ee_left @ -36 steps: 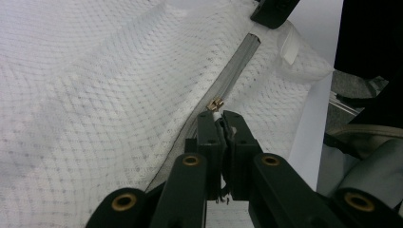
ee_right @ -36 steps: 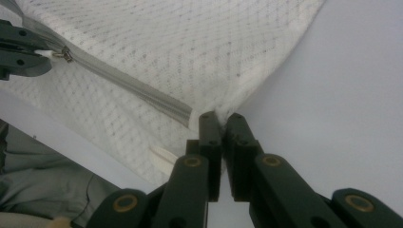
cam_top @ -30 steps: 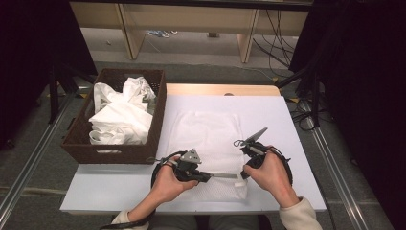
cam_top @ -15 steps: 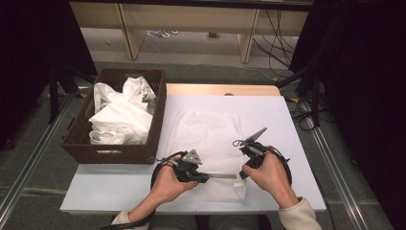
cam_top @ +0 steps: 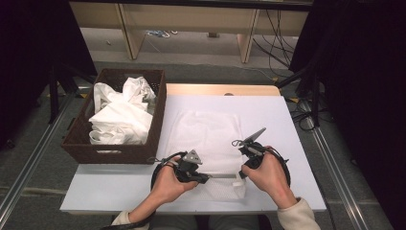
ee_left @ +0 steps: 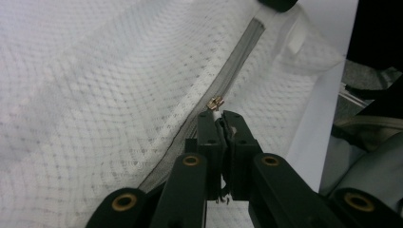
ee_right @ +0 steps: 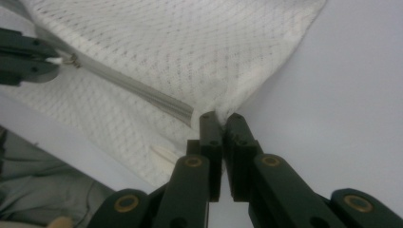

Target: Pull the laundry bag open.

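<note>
Near the counter's front edge, left tongs (ee_left: 220, 124) pinched the zipper pull (ee_left: 215, 103); right tongs (ee_right: 221, 119) clamped the mesh bag (ee_right: 190, 42); next, a steady pull along the zipper.

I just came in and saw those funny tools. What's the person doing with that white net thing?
A person at a white table is working the zipper of a flat white mesh laundry bag. The left claw is shut on the small white pull tab of the brass zipper slider, partway along the grey zipper. The right claw pinches the bag's corner at the zipper's end. Off to the left, a dark brown wicker basket holds crumpled white cloth.
</note>
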The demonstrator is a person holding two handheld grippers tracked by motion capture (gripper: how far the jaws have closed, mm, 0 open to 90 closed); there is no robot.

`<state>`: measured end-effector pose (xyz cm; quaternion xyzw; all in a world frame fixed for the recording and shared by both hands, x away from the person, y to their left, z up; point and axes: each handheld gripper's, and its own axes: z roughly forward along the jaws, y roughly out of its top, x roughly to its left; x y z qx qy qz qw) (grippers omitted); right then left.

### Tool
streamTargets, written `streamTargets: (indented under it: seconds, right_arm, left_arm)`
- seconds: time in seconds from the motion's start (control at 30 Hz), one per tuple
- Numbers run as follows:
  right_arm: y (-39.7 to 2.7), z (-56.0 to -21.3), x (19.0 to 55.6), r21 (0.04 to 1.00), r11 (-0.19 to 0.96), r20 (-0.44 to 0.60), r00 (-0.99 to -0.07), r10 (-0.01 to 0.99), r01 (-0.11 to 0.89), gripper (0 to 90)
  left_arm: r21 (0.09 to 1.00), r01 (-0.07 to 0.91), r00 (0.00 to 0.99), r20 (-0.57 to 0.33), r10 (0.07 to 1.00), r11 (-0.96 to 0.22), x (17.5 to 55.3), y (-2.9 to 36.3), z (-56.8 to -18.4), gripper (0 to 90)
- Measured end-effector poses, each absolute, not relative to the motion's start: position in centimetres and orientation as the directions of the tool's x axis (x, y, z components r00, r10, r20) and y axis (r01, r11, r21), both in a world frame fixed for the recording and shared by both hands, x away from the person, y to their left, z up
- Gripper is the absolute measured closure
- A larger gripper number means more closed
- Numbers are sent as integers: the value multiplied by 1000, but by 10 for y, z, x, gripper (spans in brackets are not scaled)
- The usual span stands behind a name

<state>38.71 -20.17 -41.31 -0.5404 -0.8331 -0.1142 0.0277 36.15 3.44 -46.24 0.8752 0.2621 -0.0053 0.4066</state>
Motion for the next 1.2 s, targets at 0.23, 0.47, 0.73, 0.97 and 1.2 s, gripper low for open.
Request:
streamTargets:
  seconds: [0.23, 0.47, 0.73, 0.97, 1.2]
  right_arm:
    - [-203, -416, 388, 171, 395, 170, -422, 891, 903, 877]
    - [-202, -418, 389, 179, 407, 195, -438, 878, 896, 878]
    - [-197, -419, 387, 167, 412, 166, -437, 884, 896, 879]
    - [-192, -420, 385, 138, 394, 187, -414, 891, 909, 878]
    - [-200, -423, 390, 182, 422, 168, -451, 876, 888, 879]
  left_arm:
    - [689, 480, 853, -221, 473, -543, 362, 34, -463, 862]
    - [668, 523, 828, -248, 503, -530, 362, 38, -462, 863]
    - [670, 494, 849, -232, 476, -554, 362, 35, -462, 862]
    - [674, 512, 840, -263, 475, -533, 363, 31, -467, 861]
    - [661, 547, 817, -285, 501, -514, 365, 38, -465, 862]
